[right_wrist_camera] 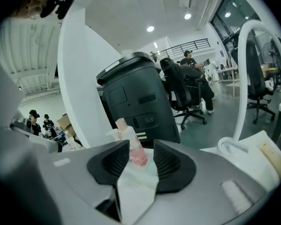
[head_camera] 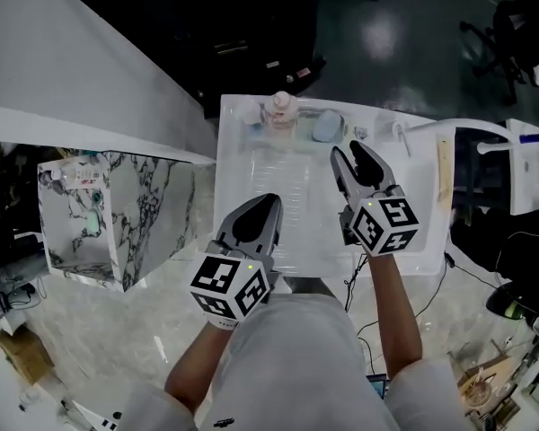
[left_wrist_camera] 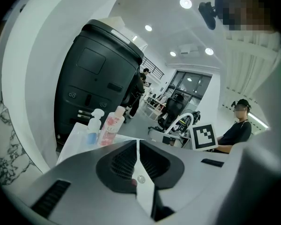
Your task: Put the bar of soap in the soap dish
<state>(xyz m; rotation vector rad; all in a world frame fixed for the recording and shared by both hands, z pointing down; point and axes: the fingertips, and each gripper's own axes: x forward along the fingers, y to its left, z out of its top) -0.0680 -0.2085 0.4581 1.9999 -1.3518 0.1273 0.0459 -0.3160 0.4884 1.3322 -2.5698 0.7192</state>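
Observation:
A white tabletop lies below me. At its far edge sits a pale blue oval thing; whether it is the soap or the dish I cannot tell. My left gripper hangs over the table's near left part, its jaws closed together with nothing between them. My right gripper hovers further in, just short of the blue thing, jaws apart and empty. Between its jaws I see a pink bottle further off.
A pink bottle and a small spray bottle stand at the far edge. A white curved faucet and a long beige strip are at the right. A marble block stands left of the table. A big black bin lies beyond.

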